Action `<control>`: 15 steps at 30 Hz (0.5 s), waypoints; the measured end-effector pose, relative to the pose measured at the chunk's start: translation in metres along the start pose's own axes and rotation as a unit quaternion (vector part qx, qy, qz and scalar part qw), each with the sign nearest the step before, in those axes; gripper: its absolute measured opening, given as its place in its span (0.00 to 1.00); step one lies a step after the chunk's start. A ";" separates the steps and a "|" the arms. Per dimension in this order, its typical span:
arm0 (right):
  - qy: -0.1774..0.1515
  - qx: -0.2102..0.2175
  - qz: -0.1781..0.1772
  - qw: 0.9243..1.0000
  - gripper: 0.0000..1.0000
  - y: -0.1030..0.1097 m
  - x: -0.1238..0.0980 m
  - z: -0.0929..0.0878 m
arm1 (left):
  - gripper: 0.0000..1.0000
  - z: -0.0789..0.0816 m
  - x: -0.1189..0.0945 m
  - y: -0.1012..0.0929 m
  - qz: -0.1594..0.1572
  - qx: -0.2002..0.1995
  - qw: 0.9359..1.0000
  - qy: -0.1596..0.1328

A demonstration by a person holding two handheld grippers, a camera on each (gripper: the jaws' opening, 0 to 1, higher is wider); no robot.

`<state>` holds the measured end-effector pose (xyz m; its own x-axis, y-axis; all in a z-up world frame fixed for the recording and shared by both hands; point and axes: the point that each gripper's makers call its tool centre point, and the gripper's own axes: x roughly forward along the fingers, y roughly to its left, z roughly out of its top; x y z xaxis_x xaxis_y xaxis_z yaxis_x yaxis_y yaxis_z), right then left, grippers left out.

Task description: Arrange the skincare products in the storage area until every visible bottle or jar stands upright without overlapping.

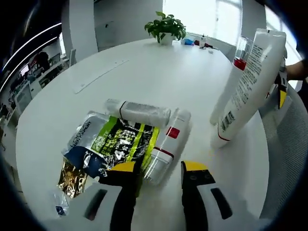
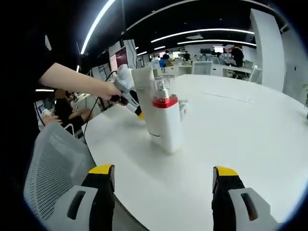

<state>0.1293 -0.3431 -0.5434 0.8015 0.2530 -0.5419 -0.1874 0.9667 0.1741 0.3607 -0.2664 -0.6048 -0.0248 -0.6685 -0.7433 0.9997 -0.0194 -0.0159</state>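
Two bottles upright, two lying, on the white table (image 1: 144, 67).

Tall white tube (image 1: 250, 82) and red-banded bottle (image 2: 166, 120) standing together, clear of the lying bottles (image 1: 163, 144) beside the foil pouches (image 1: 110, 144). Left gripper (image 1: 156, 180) open, empty; right gripper (image 2: 162, 179) wide open, empty.

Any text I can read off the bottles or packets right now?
Tall white tube bottle: black print and a barcode, too small to read.
Yellow, black and green foil sachet: large characters, blurred.
Lying white bottle with red band: no readable text.
Standing white bottle with red collar: none visible.
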 end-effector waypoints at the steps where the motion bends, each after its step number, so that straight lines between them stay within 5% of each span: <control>1: 0.000 0.000 0.000 1.000 0.87 0.000 0.000 0.000 | 0.28 -0.002 0.000 0.000 0.000 0.003 1.000 0.005; 5: 0.004 0.000 -0.002 1.000 0.87 0.000 0.000 -0.001 | 0.22 -0.009 0.001 -0.004 -0.011 0.026 0.999 0.023; 15: 0.005 -0.004 -0.002 1.000 0.86 -0.001 0.001 -0.001 | 0.20 -0.006 -0.010 -0.010 -0.023 0.015 1.000 0.011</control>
<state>0.1291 -0.3437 -0.5450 0.7969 0.2498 -0.5501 -0.1886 0.9679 0.1662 0.3509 -0.2549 -0.6018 -0.0702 -0.6506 -0.7562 0.9969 -0.0722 -0.0305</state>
